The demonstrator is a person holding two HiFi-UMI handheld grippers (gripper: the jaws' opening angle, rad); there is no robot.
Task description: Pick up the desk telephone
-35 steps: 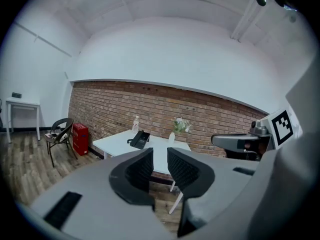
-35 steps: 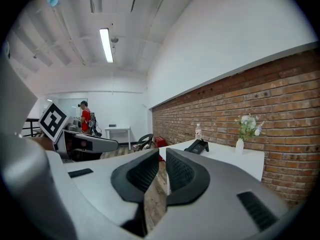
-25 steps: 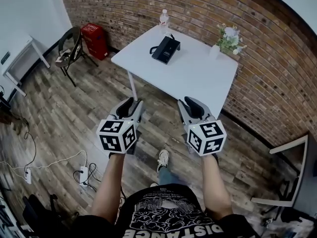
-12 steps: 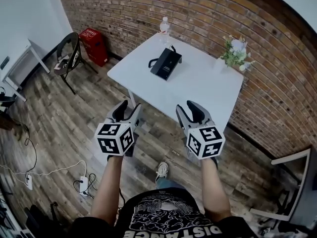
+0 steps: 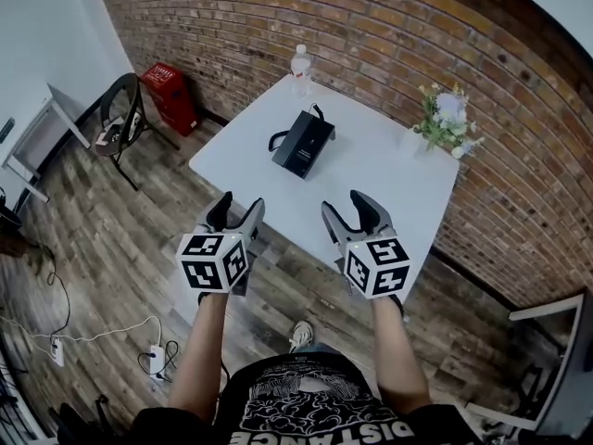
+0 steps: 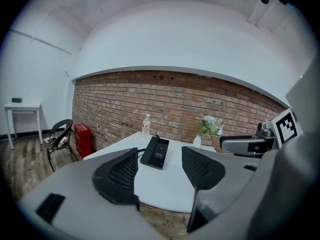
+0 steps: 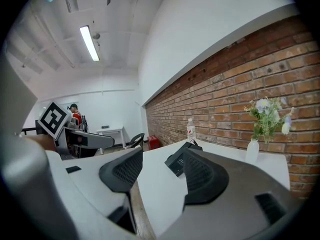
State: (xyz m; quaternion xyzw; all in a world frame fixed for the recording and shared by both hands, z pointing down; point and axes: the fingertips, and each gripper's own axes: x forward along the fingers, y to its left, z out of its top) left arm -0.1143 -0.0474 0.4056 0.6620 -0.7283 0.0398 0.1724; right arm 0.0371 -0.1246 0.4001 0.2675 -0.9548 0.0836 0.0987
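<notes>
At the desk's [image 5: 371, 188] near edge, left gripper [image 5: 237, 208] and right gripper [image 5: 346, 206] are hovering mid-approach, empty fingers [image 6: 117, 176] opening wide, next needing to reach forward around the telephone [image 5: 303, 143]

Head view: high up, facing steeply down, table [image 5: 371, 179] ahead of jaws. Left gripper view: low, looking along own jaws, table near ahead. Right gripper view: likewise, table edge just ahead. Shared by all three: table, telephone [image 5: 302, 144], bottle [image 5: 298, 63], brick wall [image 5: 389, 35].
</notes>
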